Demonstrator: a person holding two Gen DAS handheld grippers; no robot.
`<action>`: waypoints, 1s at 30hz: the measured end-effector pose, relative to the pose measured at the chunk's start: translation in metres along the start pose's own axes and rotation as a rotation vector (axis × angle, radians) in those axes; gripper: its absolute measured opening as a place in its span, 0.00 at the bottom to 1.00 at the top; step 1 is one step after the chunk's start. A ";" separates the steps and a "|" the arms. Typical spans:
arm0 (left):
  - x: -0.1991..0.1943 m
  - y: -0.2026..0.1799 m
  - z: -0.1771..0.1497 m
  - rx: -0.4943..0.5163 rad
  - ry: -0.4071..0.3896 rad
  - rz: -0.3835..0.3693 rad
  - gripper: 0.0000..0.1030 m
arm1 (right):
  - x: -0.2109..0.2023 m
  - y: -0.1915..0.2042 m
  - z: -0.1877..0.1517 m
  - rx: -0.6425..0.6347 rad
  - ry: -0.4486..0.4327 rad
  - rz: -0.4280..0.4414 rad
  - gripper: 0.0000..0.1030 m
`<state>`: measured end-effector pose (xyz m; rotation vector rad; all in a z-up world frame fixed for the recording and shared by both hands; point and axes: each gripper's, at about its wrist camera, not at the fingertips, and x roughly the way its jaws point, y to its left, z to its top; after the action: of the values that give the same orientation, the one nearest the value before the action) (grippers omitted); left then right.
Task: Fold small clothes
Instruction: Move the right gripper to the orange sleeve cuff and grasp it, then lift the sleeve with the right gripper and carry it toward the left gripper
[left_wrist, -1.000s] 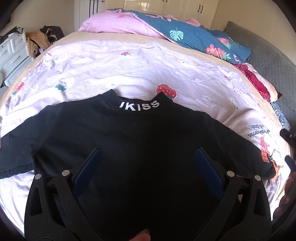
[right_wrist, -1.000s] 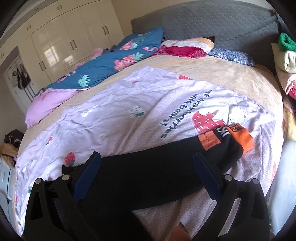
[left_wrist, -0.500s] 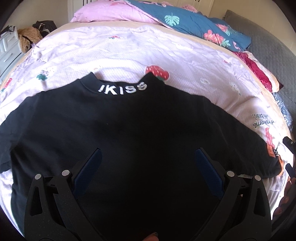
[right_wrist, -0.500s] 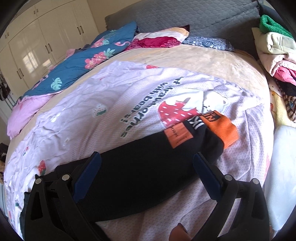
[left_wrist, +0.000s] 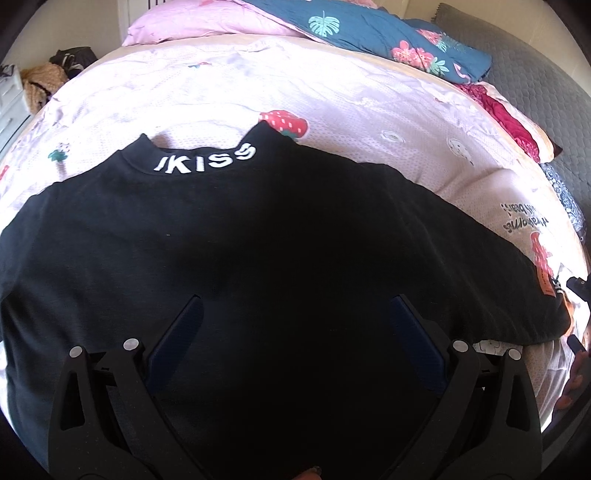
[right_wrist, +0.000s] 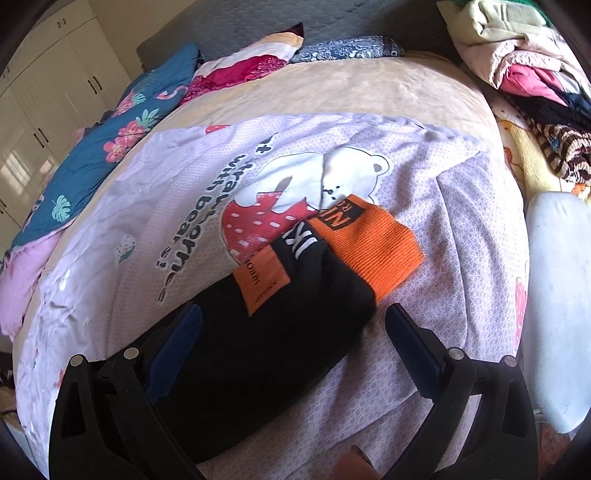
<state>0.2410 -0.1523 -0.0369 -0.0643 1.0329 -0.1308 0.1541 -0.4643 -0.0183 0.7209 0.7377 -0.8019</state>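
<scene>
Between the spread blue pads of the left gripper (left_wrist: 291, 321) lies the dark body of a black sweatshirt (left_wrist: 258, 258), spread flat with its back up on the pale pink bedspread (left_wrist: 351, 103). That gripper holds nothing, and its jaws stand wide apart. Compared with a second ago it has dropped lower and closer, so black cloth now fills most of its view and the white-lettered collar (left_wrist: 207, 162) sits nearer.

On the other side, the right gripper (right_wrist: 293, 325) is likewise unclenched and empty. It has advanced along the right sleeve (right_wrist: 258, 343), which now runs up between its pads; the orange cuff (right_wrist: 365, 247) lies just beyond the fingertips, over the strawberry-and-bear print.

Both tools closing in on a garment already laid out suggests that folding is about to begin and no fold is made yet. The likely next step is to pinch the sleeve near the cuff and carry it across the body.

Farther off, a blue floral quilt (left_wrist: 388, 37) is bunched against the headboard, and a pile of clothes (right_wrist: 524, 55) lies at the right gripper's far right.
</scene>
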 end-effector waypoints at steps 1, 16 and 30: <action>0.002 -0.002 0.000 0.002 0.002 -0.001 0.91 | 0.004 -0.003 0.001 0.011 0.010 -0.002 0.96; 0.001 -0.001 0.013 -0.016 -0.033 -0.032 0.91 | 0.034 -0.022 0.026 0.133 0.017 0.147 0.28; -0.046 0.031 0.037 -0.082 -0.131 -0.071 0.91 | -0.032 0.022 0.026 -0.071 -0.161 0.527 0.11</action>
<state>0.2519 -0.1156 0.0170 -0.1815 0.9056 -0.1466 0.1646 -0.4620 0.0276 0.7334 0.3991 -0.3450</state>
